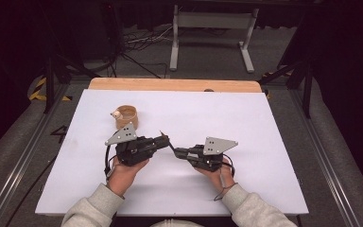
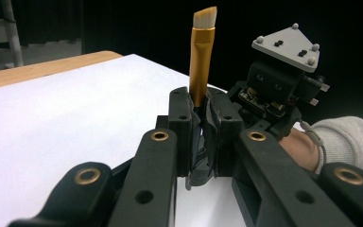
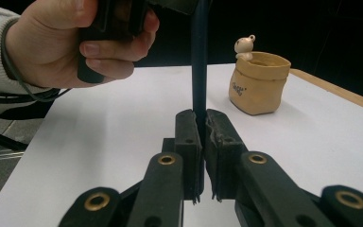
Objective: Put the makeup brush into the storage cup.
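Brush (image 2: 202,56) | held above the surface (image 1: 264,142) between both hands, well short of the pot (image 1: 127,116) | left tongs (image 2: 199,106) clamped near the gold ferrule, right tongs (image 3: 202,124) clamped on its dark handle | we advise loosening one grip only, keeping the brush level.

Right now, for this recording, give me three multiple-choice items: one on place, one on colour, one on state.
1. Where does the pot stand?
A. beyond the left gripper
B. beside the right gripper
C. off the table

2. What colour is the brush's ferrule?
A. silver
B. gold
C. red

3. How is the brush held?
A. left gripper alone
B. lying free
C. both grippers shut on it

Key: 1 A, the high view shows it past the left hand; 2 B, the left gripper view shows gold; 3 C, each gripper view shows jaws clamped on it.
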Motion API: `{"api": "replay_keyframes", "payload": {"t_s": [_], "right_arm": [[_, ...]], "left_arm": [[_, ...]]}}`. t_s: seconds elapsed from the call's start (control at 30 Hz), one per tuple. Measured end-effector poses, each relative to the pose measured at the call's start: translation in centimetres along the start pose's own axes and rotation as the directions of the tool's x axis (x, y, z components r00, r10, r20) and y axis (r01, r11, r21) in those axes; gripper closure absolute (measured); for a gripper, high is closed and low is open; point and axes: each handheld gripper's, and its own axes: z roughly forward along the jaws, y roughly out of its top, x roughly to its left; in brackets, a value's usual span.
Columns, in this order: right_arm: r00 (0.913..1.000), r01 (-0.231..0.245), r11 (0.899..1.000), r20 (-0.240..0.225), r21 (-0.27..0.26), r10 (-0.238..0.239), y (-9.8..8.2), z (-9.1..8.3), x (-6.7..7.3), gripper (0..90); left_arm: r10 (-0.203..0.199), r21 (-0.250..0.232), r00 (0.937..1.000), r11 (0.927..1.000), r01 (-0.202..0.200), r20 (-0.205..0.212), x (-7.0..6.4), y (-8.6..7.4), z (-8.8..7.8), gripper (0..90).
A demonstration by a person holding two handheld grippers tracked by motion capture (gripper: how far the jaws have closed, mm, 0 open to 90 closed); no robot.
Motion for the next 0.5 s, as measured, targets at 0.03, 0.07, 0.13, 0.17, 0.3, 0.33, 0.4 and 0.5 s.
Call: {"api": "replay_keyframes", "payload": {"t_s": [0.03,0.07,0.13,0.17,0.3,0.33,0.4,0.5], "right_arm": [[1.0000,-0.003,1.000,0.000,-0.007,0.003,0.0,-0.1,0.0,82.0],[1.0000,-0.007,1.000,0.003,-0.012,0.007,0.1,-0.1,0.0,77.9],[0.9998,-0.018,1.000,0.010,-0.022,0.018,0.2,-0.2,-0.1,72.5],[0.9997,-0.020,0.999,0.017,-0.030,0.020,0.2,-0.3,-0.2,66.8],[0.9968,-0.056,0.997,0.053,-0.049,0.059,0.4,-0.7,-0.5,48.4],[0.9956,-0.066,0.996,0.063,-0.054,0.069,0.5,-0.8,-0.6,44.9],[0.9926,-0.086,0.994,0.080,-0.068,0.091,0.6,-1.1,-0.8,40.7],[0.9895,-0.099,0.992,0.098,-0.082,0.106,0.8,-1.7,-1.0,36.8]], "left_arm": [[-0.013,-0.007,0.9999,0.9999,0.013,0.005,0.0,0.1,-0.1,82.2],[-0.027,-0.017,0.9996,0.9995,0.027,0.010,-0.1,0.2,-0.2,82.2],[-0.017,-0.018,0.9999,0.9997,0.017,0.000,-0.3,0.5,-0.3,82.2],[-0.008,-0.015,1.0000,0.9999,0.008,-0.006,-0.5,0.7,-0.3,82.3],[0.012,-0.005,0.9994,0.9999,-0.012,-0.032,-0.7,1.3,-0.5,82.2],[0.017,-0.006,0.9991,0.9998,-0.017,-0.040,-0.6,1.5,-0.6,82.2],[0.021,-0.001,0.9984,0.9998,-0.021,-0.053,-0.5,1.7,-0.7,82.2],[0.027,-0.001,0.9971,0.9996,-0.027,-0.071,-0.5,2.2,-0.9,82.2]]}}
